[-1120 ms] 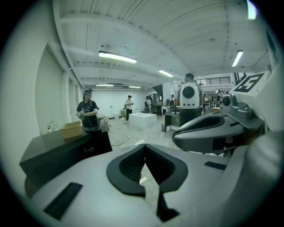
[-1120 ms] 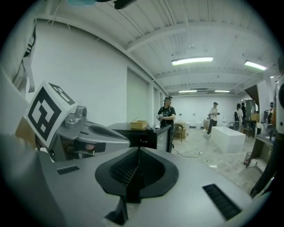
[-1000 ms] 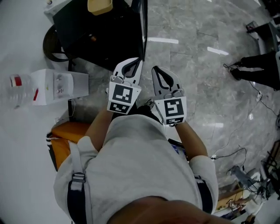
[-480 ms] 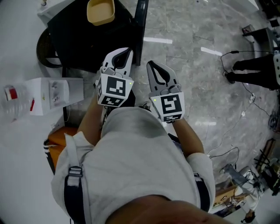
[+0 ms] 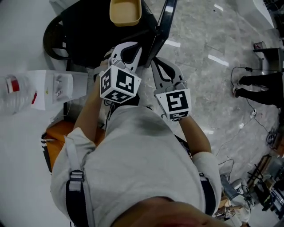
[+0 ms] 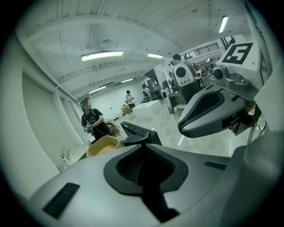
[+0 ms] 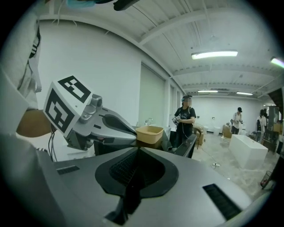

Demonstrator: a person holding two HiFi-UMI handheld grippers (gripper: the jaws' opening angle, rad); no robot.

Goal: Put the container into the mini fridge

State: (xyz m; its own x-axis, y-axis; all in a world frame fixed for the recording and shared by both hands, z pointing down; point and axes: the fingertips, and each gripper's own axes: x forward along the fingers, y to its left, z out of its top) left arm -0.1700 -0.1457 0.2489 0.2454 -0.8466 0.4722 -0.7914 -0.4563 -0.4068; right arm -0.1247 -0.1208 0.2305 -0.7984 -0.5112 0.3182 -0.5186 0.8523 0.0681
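A tan open container (image 5: 125,12) stands on top of the black mini fridge (image 5: 88,42); the fridge door (image 5: 162,30) hangs open at its right. My left gripper (image 5: 127,49) is shut and empty, its tips just short of the fridge's near edge. My right gripper (image 5: 163,72) is beside it, also shut and empty, below the door. In the left gripper view the container (image 6: 103,145) and the door (image 6: 138,133) lie beyond the closed jaws (image 6: 144,147). The right gripper view shows the container (image 7: 149,134) past its closed jaws (image 7: 138,151) and the left gripper (image 7: 100,124).
A white water dispenser (image 5: 60,86) with a bottle (image 5: 15,92) stands left of the fridge, an orange seat (image 5: 57,133) below it. A person (image 7: 184,119) stands behind the fridge; another's legs (image 5: 259,82) and cables are on the grey floor at right.
Both grippers have moved forward toward the fridge, the left rolling a little. The container and the open door now sit closer to their tips. Both stay shut.
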